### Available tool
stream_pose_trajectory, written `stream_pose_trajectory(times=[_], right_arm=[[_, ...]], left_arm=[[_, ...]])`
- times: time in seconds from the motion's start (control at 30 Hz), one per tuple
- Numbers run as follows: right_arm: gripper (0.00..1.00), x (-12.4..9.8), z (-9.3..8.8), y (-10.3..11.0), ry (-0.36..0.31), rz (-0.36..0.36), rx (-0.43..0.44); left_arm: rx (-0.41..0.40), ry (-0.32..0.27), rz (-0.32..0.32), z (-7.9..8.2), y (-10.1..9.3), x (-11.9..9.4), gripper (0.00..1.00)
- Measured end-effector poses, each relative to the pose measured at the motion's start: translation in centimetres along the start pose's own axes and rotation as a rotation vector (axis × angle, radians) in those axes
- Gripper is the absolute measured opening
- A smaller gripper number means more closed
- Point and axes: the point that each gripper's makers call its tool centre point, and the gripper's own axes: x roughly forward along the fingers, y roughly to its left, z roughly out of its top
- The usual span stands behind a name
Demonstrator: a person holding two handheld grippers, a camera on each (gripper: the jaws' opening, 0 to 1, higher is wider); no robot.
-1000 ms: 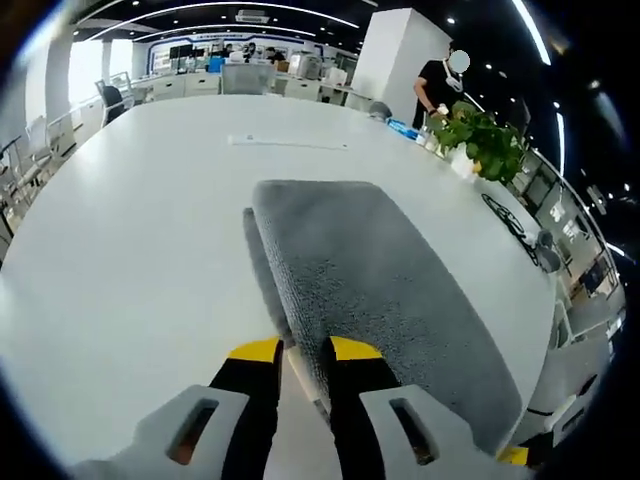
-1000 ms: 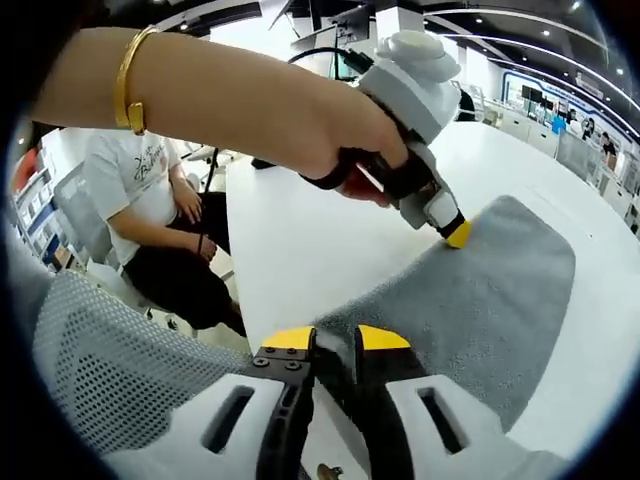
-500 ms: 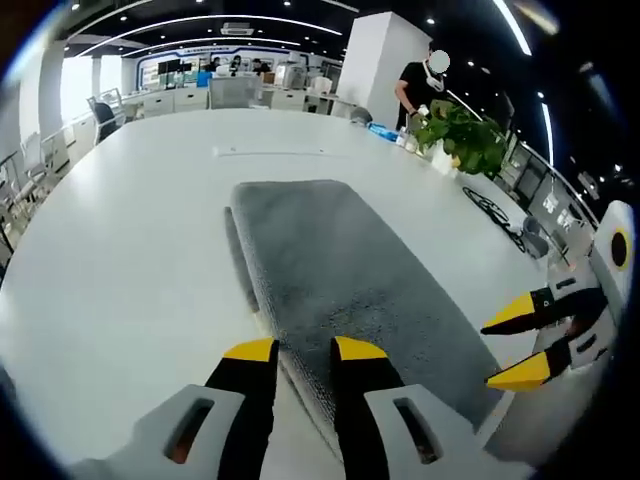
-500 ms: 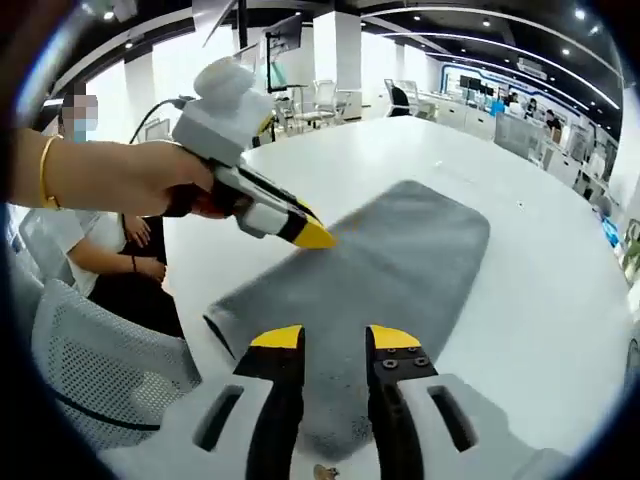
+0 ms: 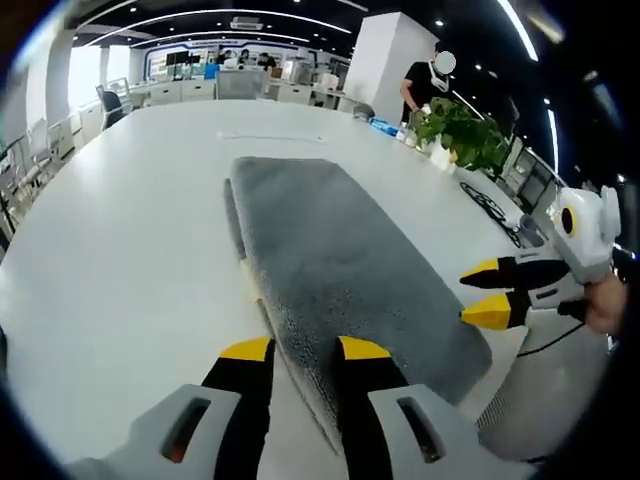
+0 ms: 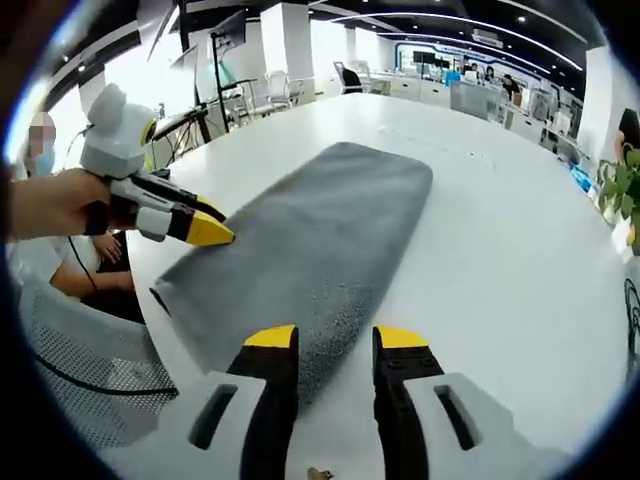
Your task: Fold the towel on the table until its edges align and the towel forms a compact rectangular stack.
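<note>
A grey towel (image 5: 340, 260) lies flat on the white table (image 5: 120, 250), folded into a long narrow strip with a lower layer showing along its left side. My left gripper (image 5: 305, 350) is open at the strip's near corner, and the towel's edge runs between its yellow tips. Off the strip's right corner my right gripper (image 5: 487, 291) hovers with its jaws apart. In the right gripper view the towel (image 6: 320, 230) stretches away from my open right gripper (image 6: 340, 338), whose tips straddle its near edge. The left gripper (image 6: 212, 232) points at the towel's left corner.
A potted plant (image 5: 465, 135) and a dark cable (image 5: 500, 215) sit near the table's right edge, and a person (image 5: 425, 85) stands behind them. A seated person (image 6: 60, 250) and a mesh chair (image 6: 70, 370) are just off the table's near edge.
Both grippers have opened and let go of the towel's near edge, then drawn back a little. The towel has settled flat as a long strip.
</note>
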Motion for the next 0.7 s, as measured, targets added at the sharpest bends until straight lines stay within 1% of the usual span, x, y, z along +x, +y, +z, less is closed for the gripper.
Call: stream_pose_trajectory(times=[0.07,0.2,0.27,0.37,0.4,0.53,0.57,0.63,0.7], right_arm=[[0.24,0.0,-0.4,0.1,0.011,0.006,0.016],[0.19,0.3,-1.4,0.0,0.038,0.012,0.052],[0.16,0.5,-1.5,0.2,0.028,0.025,0.085],[0.1,0.8,-1.8,0.4,0.03,0.041,0.107],[0.1,1.1,-2.0,0.3,0.035,0.039,0.112],[0.08,0.4,-1.8,0.5,0.045,0.043,0.105],[0.07,0.4,-1.8,0.5,0.046,0.042,0.104],[0.06,0.7,-2.0,0.3,0.05,0.042,0.108],[0.05,0.5,-2.2,0.0,0.049,0.042,0.118]], left_arm=[[0.003,0.003,0.001,-0.3,-0.3,-0.3,0.23],[0.009,0.022,-0.004,-0.8,-0.2,0.0,0.22],[0.009,0.03,-0.001,-0.8,-0.3,0.0,0.21],[0.011,0.036,0.011,-0.9,-0.2,0.1,0.21],[0.005,0.036,0.015,-0.9,-0.2,0.1,0.21],[0.005,0.028,0.017,-1.1,-0.3,0.2,0.21],[0.006,0.024,0.011,-1.1,-0.6,0.3,0.21],[0.036,0.019,-0.016,-1.1,-1.0,0.4,0.2],[0.034,0.024,-0.024,-1.1,-1.2,0.4,0.2]])
